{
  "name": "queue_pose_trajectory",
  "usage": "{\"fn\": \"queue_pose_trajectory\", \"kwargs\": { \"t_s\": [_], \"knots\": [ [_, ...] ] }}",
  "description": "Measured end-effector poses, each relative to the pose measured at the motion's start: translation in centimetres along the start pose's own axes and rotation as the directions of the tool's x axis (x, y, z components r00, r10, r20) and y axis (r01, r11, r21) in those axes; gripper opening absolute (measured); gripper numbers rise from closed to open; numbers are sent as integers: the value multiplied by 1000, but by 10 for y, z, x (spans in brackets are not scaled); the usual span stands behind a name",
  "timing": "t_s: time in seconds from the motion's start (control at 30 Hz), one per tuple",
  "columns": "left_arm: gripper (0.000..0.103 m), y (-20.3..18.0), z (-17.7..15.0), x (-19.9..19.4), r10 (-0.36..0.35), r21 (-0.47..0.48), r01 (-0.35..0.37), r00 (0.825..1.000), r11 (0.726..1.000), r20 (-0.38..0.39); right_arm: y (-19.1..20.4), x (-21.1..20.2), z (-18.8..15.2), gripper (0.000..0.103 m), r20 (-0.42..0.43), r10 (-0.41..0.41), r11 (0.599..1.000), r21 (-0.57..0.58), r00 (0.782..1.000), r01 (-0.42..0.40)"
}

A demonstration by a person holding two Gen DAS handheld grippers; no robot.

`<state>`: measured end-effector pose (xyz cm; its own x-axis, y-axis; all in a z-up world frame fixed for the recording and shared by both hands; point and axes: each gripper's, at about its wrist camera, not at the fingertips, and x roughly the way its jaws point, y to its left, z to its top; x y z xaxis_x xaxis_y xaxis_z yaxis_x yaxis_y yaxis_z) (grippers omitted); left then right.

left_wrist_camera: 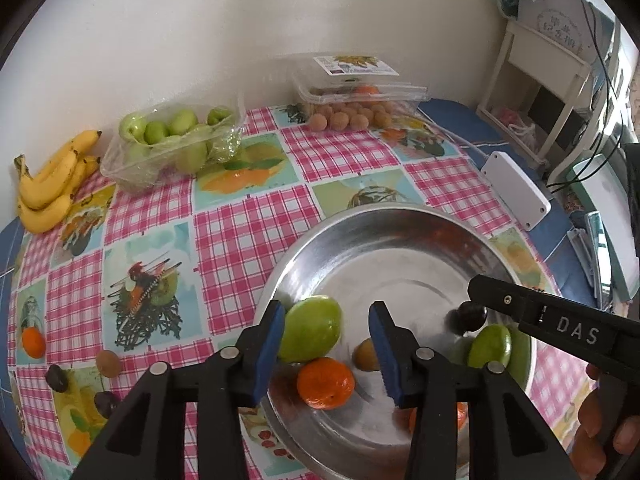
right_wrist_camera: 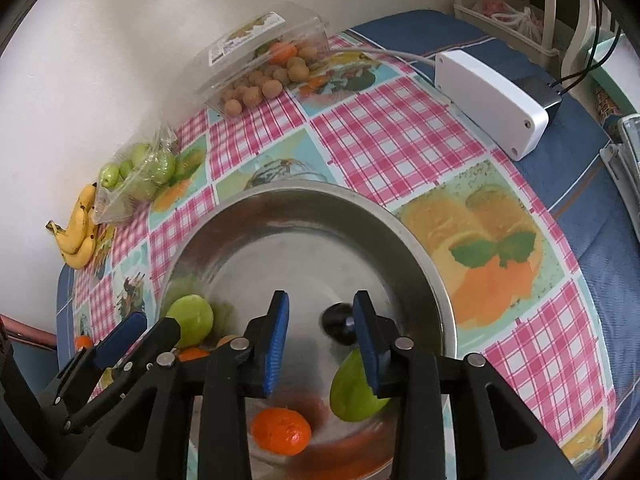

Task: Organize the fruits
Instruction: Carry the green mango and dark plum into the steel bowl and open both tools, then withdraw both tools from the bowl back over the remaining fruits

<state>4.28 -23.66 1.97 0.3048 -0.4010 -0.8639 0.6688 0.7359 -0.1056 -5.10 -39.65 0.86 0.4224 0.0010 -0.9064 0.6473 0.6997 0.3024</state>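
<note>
Our left tool (left_wrist_camera: 328, 354) hangs parted and empty over the steel bowl (left_wrist_camera: 320, 240), a green fruit (left_wrist_camera: 310, 330) beside its left pad. Our right tool (right_wrist_camera: 320, 340) (also parted, gripping nothing) has a dark plum (right_wrist_camera: 338, 326) below its gap, a mandarin (right_wrist_camera: 280, 430) nearer us.

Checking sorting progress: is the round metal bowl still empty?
Not empty. The round metal bowl holds two green fruits, two orange mandarins, a dark plum and a small brown fruit.
</note>
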Motion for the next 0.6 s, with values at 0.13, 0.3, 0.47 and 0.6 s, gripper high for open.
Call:
{"fn": "queue_pose_trajectory", "kwargs": {
  "t_s": [0.13, 0.3, 0.47, 0.6],
  "knots": [
    [53, 9, 5, -12, 21, -46, -21, 1000, 999, -8, 9, -18, 3, 35, 31, 1, 1000, -22, 1000, -1],
    [63, 30, 5, -20, 50, -137, -56, 997, 989, -53, 17, -33, 2, 67, 56, -41, 998, -40, 998, 43],
    [83, 52, -1, -16, 94, -217, -116, 990, 969, -108, 18, -33, 2, 76, 47, -79, 995, -54, 996, 82],
    [100, 67, -8, -7, 98, -282, -137, 984, 950, -148, 18, -23, -1, 89, 18, -103, 993, -63, 995, 103]
  ]
}}
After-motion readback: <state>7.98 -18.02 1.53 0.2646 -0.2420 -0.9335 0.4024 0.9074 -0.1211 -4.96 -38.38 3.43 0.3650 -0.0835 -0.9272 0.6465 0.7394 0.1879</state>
